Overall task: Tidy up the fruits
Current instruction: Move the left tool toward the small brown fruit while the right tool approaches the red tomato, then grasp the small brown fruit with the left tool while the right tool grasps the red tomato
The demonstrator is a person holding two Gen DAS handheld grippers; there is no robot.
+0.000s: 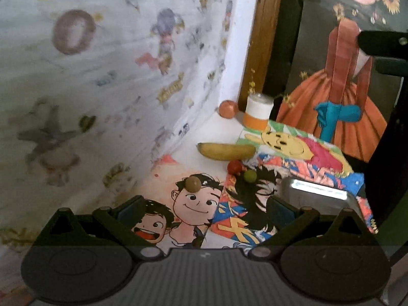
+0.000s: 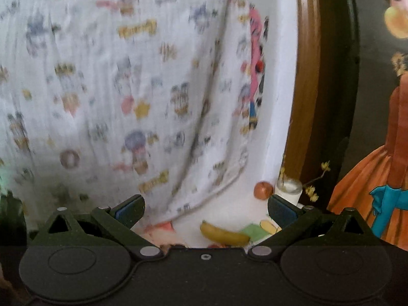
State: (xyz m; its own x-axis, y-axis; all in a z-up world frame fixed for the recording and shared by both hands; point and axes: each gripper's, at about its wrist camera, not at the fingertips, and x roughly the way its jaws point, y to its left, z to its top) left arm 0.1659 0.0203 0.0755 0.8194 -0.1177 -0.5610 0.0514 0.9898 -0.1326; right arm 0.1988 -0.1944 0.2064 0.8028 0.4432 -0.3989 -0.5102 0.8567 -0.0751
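Grippers, left (image 1: 204, 209) and right (image 2: 205, 207), are hovering wide open, holding nothing. Banana (image 1: 226, 151) is lying on the worktop (image 1: 219, 130), just beside a red fruit (image 1: 234, 167); an apple (image 1: 228, 109) is sitting beside the jar (image 1: 257, 112).

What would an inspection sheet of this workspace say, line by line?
Surface: white tabletop partly covered by cartoon drawings.
Job's things: yellow banana, orange-red apple, small red fruit, small green fruit, round brown fruit, all loose; shiny metal tray at right.
Clutter: white-and-orange jar holding yellow flower sprigs.
Grippers: left gripper open, empty; right gripper open, empty.
Cables: nothing seen.
Surroundings: printed white cloth, wooden frame, painting of an orange dress.
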